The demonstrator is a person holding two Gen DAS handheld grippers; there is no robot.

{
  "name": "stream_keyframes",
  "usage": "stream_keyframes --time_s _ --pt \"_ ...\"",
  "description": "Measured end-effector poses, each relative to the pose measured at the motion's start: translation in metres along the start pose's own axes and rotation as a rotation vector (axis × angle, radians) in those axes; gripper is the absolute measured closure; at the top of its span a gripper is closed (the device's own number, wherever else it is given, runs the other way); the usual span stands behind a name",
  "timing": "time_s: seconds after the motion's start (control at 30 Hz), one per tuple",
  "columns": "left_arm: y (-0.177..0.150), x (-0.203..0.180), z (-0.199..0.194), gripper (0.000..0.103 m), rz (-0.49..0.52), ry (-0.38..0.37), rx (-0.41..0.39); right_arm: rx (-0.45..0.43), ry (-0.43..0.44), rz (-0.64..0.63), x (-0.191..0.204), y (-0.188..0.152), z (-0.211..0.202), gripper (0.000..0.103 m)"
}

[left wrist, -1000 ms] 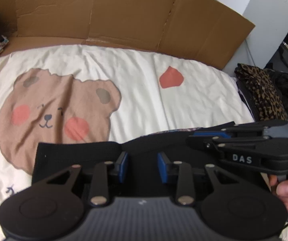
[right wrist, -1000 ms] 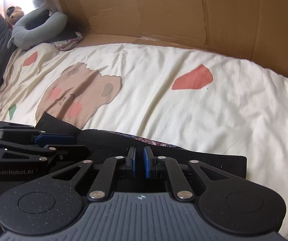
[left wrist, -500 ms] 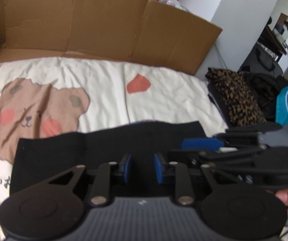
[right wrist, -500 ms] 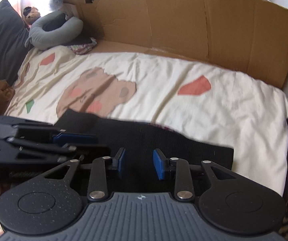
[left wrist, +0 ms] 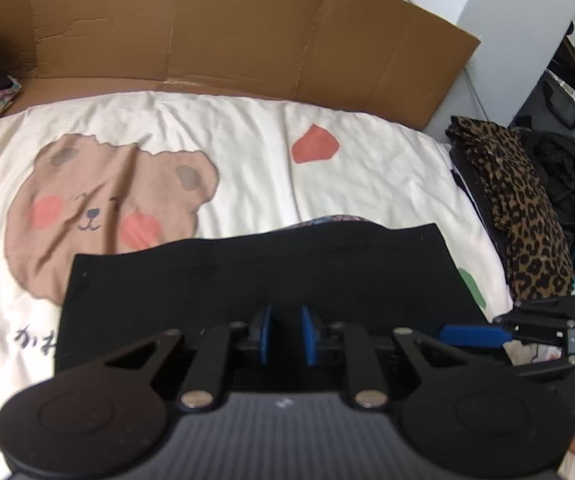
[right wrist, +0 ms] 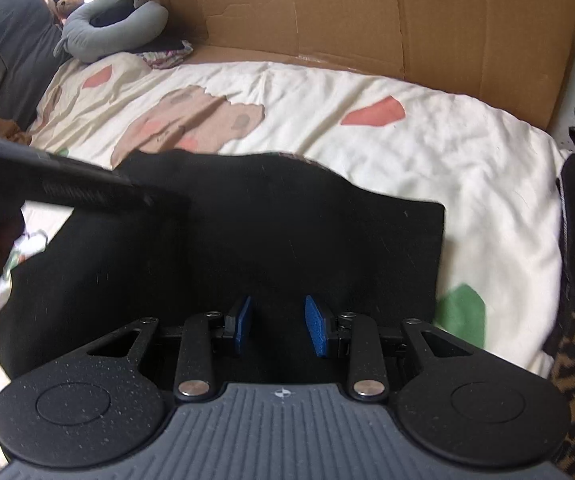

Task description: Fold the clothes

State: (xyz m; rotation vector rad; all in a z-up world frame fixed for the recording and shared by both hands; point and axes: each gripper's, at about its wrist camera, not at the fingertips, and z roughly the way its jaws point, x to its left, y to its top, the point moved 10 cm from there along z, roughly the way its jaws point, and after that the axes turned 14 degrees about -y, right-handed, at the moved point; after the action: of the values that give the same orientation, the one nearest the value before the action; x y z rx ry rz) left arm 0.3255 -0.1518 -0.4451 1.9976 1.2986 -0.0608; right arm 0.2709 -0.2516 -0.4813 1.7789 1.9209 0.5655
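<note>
A black garment lies folded flat on the cream bear-print duvet. A patterned edge peeks out from under its far side. My left gripper hovers over its near edge. The jaws are closing, a narrow gap still shows between the blue pads, and nothing is pinched there. My right gripper stands open above the garment's near right part, also with nothing between its pads. One blue finger of the right gripper shows at the right of the left wrist view. The left gripper's blurred body crosses the right wrist view.
A flattened cardboard sheet stands along the bed's far side. A leopard-print cloth pile and dark bags lie off the right edge. A grey neck pillow and a dark cushion sit at the back left.
The right gripper has opened, let go of the garment and drawn back to the right. The left jaws have narrowed. More of the flat garment now shows in both views.
</note>
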Motion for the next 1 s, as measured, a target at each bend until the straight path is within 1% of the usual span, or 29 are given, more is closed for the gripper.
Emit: stream_keyframes --time_s 0.1,0.23,0.33,0.4,0.57,0.67,0.77,0.87,0.9,1.0 --pt "-0.007 -0.003 -0.011 0.085 0.016 -0.008 0.009 0.002 -0.011 -0.001 -0.010 -0.013 -0.008 0.067" --pt "-0.020 -0.008 -0.027 0.085 0.011 -0.029 0.014 0.011 -0.028 0.049 -0.026 -0.026 -0.021 0.067" --pt "-0.030 -0.013 -0.039 0.084 -0.007 -0.051 0.001 -0.002 -0.041 0.100 -0.037 -0.031 -0.033 0.067" --pt "-0.038 -0.015 -0.044 0.084 -0.012 -0.051 -0.002 -0.028 -0.041 0.110 -0.039 -0.032 -0.041 0.067" --pt "-0.059 -0.023 -0.047 0.084 -0.058 -0.070 -0.031 -0.075 -0.017 0.082 -0.025 -0.028 -0.044 0.067" --pt "-0.075 -0.022 -0.043 0.083 -0.087 -0.067 -0.038 -0.058 -0.007 0.066 -0.015 -0.029 -0.036 0.067" --pt "-0.091 -0.017 -0.038 0.083 -0.103 -0.049 -0.031 -0.049 -0.005 0.051 -0.009 -0.040 -0.030 0.067" --pt "-0.102 -0.012 -0.043 0.082 -0.090 -0.034 -0.045 -0.047 -0.005 0.036 -0.007 -0.052 -0.028 0.068" --pt "-0.105 -0.012 -0.046 0.079 -0.076 -0.037 -0.047 -0.047 -0.001 0.025 -0.008 -0.056 -0.030 0.068" --pt "-0.115 -0.010 -0.056 0.078 -0.046 -0.033 -0.032 -0.044 -0.001 -0.036 -0.011 -0.067 -0.037 0.068"
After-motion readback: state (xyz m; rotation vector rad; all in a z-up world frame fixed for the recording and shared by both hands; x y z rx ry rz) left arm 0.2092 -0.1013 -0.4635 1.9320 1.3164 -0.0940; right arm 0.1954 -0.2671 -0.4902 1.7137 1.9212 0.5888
